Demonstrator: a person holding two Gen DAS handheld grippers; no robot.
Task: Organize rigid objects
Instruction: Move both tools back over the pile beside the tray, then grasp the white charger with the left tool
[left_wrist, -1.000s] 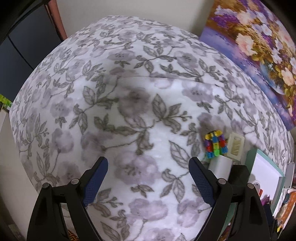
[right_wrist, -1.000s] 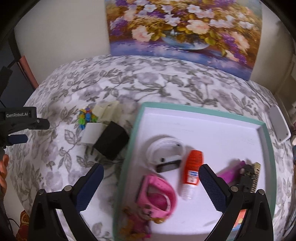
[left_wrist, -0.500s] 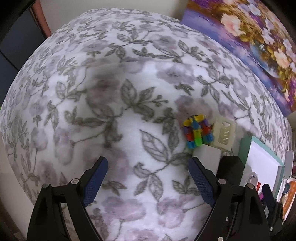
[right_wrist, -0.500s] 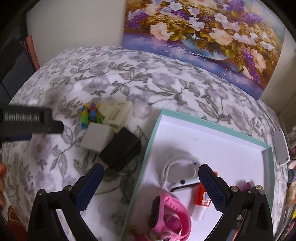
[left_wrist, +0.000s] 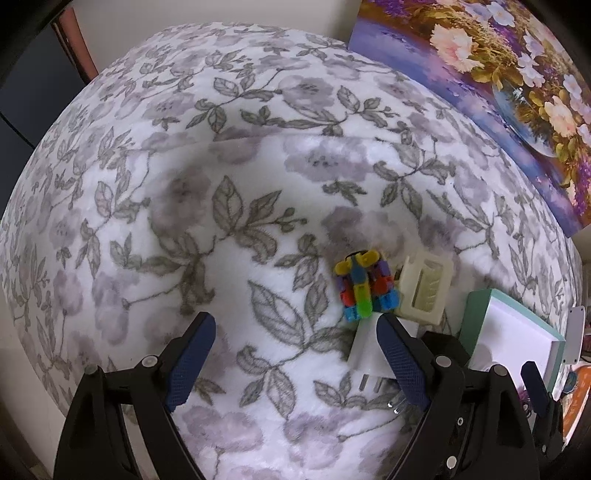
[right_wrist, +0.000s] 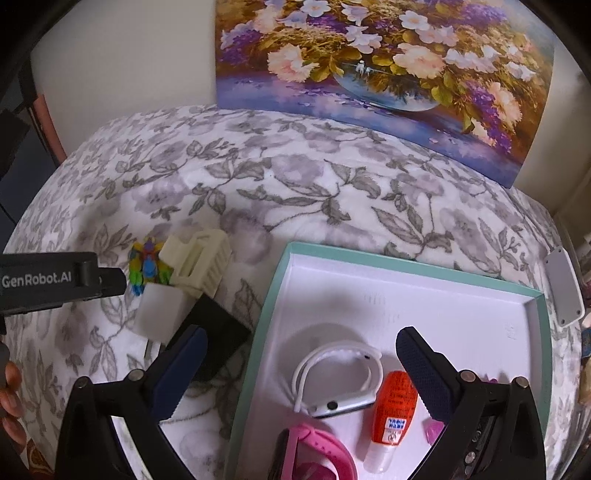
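A multicoloured block toy (left_wrist: 364, 286) (right_wrist: 146, 267), a cream ribbed plastic part (left_wrist: 424, 288) (right_wrist: 199, 264), a white plug adapter (left_wrist: 367, 345) (right_wrist: 160, 312) and a black adapter (right_wrist: 214, 336) lie together on the floral cloth, left of a teal-rimmed white tray (right_wrist: 275, 306) (left_wrist: 476, 321). The tray holds a white watch (right_wrist: 338, 380), a pink watch (right_wrist: 319, 456) and an orange bottle (right_wrist: 393, 410). My left gripper (left_wrist: 295, 358) is open and empty, its right finger over the white adapter. My right gripper (right_wrist: 301, 373) is open and empty above the tray's left part.
A flower painting (right_wrist: 384, 74) leans on the wall behind the table. A grey flat plate (right_wrist: 563, 286) lies right of the tray. The left gripper's body (right_wrist: 55, 284) reaches in at the left of the right wrist view. Bare floral cloth (left_wrist: 184, 206) spreads left.
My left gripper has moved right and closer to the cluster of small objects. My right gripper has drawn forward and lower over the tray's left part. Both stay open.
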